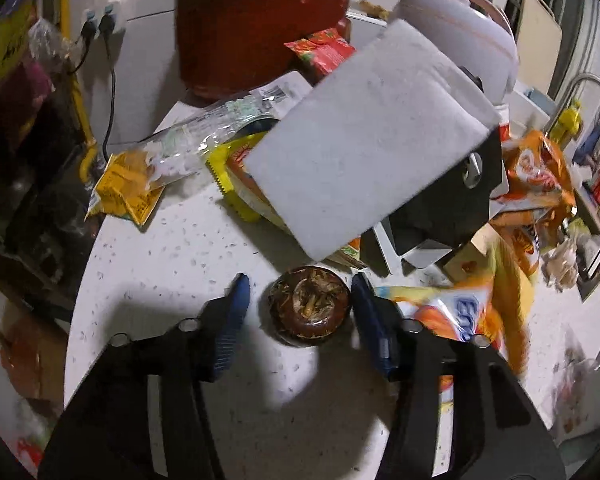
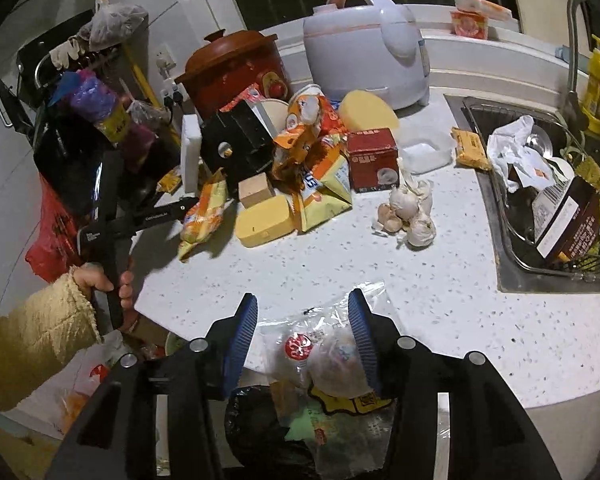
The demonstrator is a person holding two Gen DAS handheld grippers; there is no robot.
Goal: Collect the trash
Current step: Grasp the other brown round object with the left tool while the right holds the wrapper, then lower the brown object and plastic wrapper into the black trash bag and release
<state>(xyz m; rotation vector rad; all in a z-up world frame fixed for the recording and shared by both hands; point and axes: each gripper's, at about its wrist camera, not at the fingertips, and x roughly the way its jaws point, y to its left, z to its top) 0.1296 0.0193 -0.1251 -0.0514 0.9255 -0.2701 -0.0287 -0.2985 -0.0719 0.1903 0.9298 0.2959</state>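
White speckled countertop (image 2: pixel 440 264), kitchen setting, cluttered along its far side, with a steel sink (image 2: pixel 512 280) at your right.

Item: your left gripper (image 1: pixel 298 308) — blue-padded jaws partly open, straddling a small round brown fruit husk (image 1: pixel 309 306) that sits on the counter. The right-hand pad lies against or just beside the husk; the left-hand pad stands clear of it. You have no firm grip showing.

Item: your right gripper (image 2: pixel 302 336) — jaws about half open over the counter's near edge, with a crumpled clear plastic wrapper (image 2: pixel 324 356) between them. The right-hand pad touches the wrapper; whether it is truly clamped cannot be told. Below it, off the edge, a black bag (image 2: pixel 260 428) holds more wrappers.

Item: trash pile at mid-counter — orange snack bags (image 2: pixel 308 136), a yellow block (image 2: pixel 264 220), a small red box (image 2: pixel 372 156), a black box (image 2: pixel 240 140), and a white foam slab (image 1: pixel 372 140) that looms large in the left wrist view.

Item: garlic bulbs (image 2: pixel 410 212), loose, near the pile's right side.

Item: red-brown clay pot (image 2: pixel 236 68) and pale rice cooker (image 2: pixel 364 48), upright at the back.

Item: your left hand (image 2: pixel 104 280), in a tan knitted sleeve (image 2: pixel 32 344), gripping the left tool's handle.

Item: sink rack with crumpled white paper (image 2: pixel 516 148) and a dark carton (image 2: pixel 564 216).
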